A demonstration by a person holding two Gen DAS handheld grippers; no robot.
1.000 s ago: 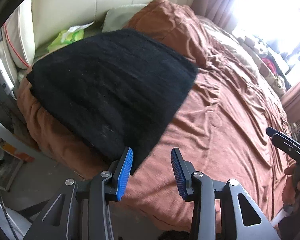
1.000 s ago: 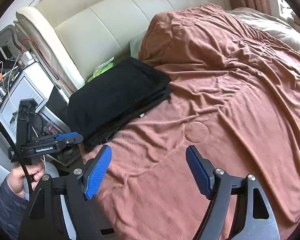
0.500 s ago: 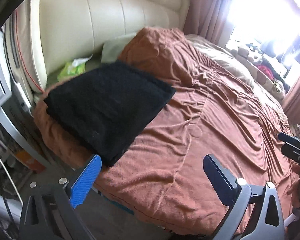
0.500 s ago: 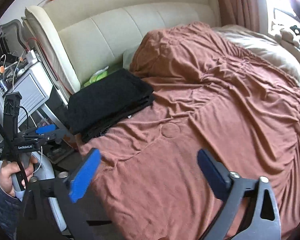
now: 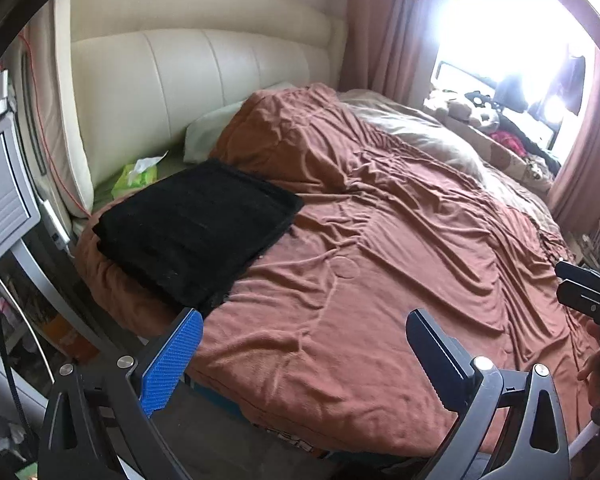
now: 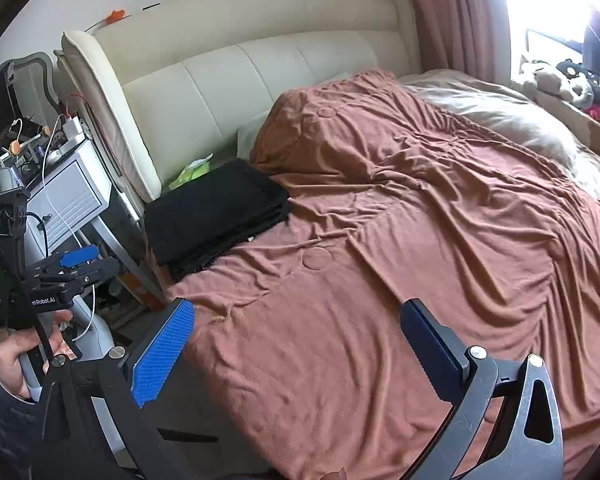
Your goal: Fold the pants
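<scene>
The black pants (image 5: 196, 228) lie folded into a flat rectangular stack on the near left corner of the bed, by the headboard; the same stack of pants (image 6: 216, 220) shows in the right wrist view. My left gripper (image 5: 304, 344) hangs open above the bed's front edge, well back from the pants, with nothing between its blue pads. My right gripper (image 6: 296, 336) is open too and empty, over the brown blanket (image 6: 420, 240). Each wrist view catches the other gripper at its edge, held in a hand.
A cream padded headboard (image 5: 204, 80) stands behind the pants. A green tissue pack (image 5: 136, 174) lies between the two. A grey bedside cabinet (image 6: 68, 196) with cables stands left of the bed. Plush toys (image 6: 560, 80) and a bright window sit at the far right.
Both grippers opened wide and drew back and upward from the pants. The folded stack stays on the bed corner and now looks smaller and farther away.
</scene>
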